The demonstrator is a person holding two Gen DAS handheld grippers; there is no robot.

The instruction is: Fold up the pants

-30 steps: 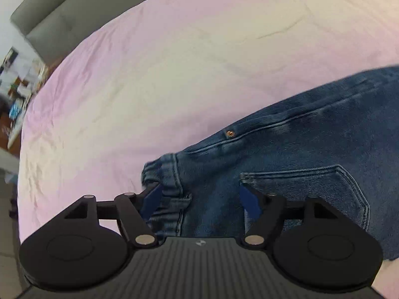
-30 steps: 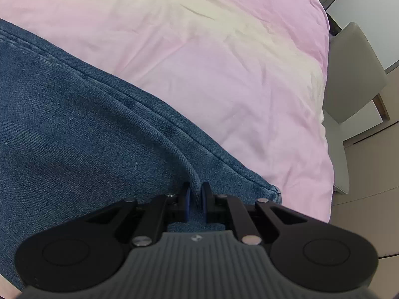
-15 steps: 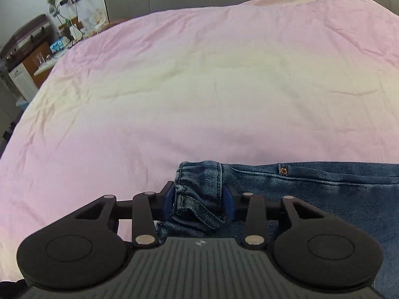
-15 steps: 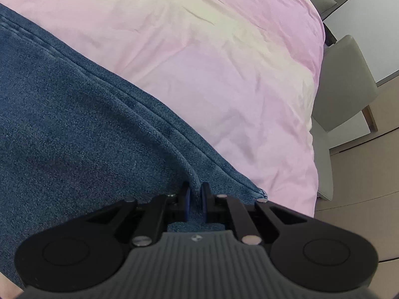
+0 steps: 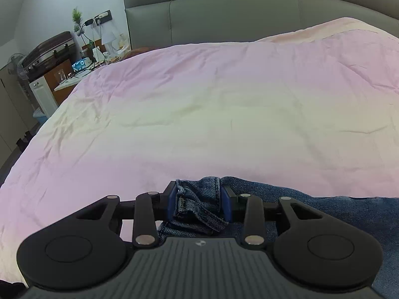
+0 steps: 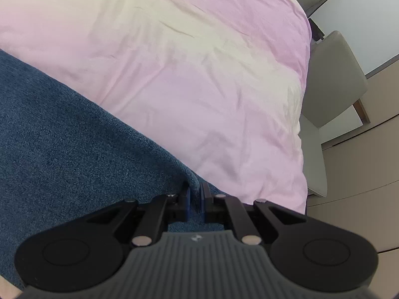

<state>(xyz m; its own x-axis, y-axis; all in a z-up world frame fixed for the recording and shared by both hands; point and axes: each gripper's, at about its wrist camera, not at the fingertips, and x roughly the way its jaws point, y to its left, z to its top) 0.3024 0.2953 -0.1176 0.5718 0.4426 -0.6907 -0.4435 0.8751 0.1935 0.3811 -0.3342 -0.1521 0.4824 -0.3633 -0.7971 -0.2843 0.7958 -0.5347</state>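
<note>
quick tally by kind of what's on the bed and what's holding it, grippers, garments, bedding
grippers: 2, the left gripper and the right gripper, each shut on the denim
garments: 1, the blue jeans
bedding: 1, the pink cover under the jeans
total: 4

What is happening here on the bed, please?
A person is folding a pair of blue jeans on a pink bedsheet, with a gripper in each hand. The left gripper is closed on a bunched part of the waistband. The right gripper pinches a fold of denim near the sheet's edge. The fold is not finished.
</note>
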